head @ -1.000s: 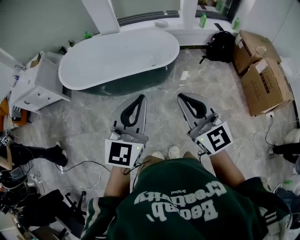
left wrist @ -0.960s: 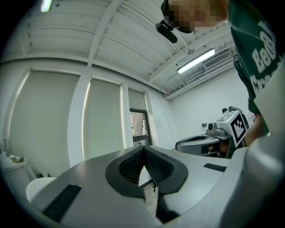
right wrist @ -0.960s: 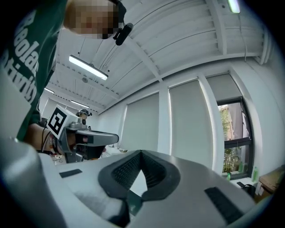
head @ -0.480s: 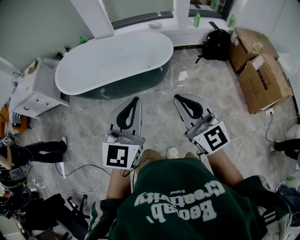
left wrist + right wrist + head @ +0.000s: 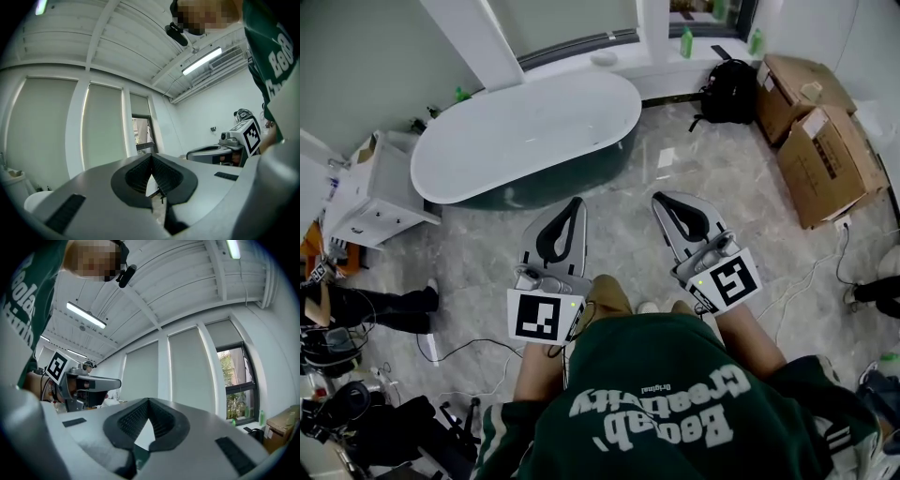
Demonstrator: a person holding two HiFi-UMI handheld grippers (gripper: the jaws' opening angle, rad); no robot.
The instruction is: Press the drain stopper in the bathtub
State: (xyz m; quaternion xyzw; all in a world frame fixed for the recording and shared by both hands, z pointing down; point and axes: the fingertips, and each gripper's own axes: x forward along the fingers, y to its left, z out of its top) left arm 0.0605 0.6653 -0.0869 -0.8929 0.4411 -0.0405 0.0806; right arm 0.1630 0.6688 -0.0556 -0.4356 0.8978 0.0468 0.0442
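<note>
The white oval bathtub (image 5: 525, 131) with its dark outer shell stands on the marble floor ahead of me in the head view. Its drain stopper is too small to make out. My left gripper (image 5: 577, 202) and right gripper (image 5: 660, 198) are held side by side above the floor, short of the tub and pointing towards it. Both are shut, with nothing between the jaws. In the left gripper view the jaws (image 5: 151, 155) meet at the tips against wall and blinds. The right gripper view shows the same closed tips (image 5: 149, 400).
A white cabinet (image 5: 370, 192) stands left of the tub. A black backpack (image 5: 727, 89) and cardboard boxes (image 5: 825, 150) lie at the right. Green bottles (image 5: 685, 40) sit on the sill. Cables (image 5: 455, 345) and another person's legs (image 5: 380, 305) are at the left.
The view has shifted a little as I step forward; a knee now shows between the grippers. Both grippers stay shut and keep their place relative to each other.
</note>
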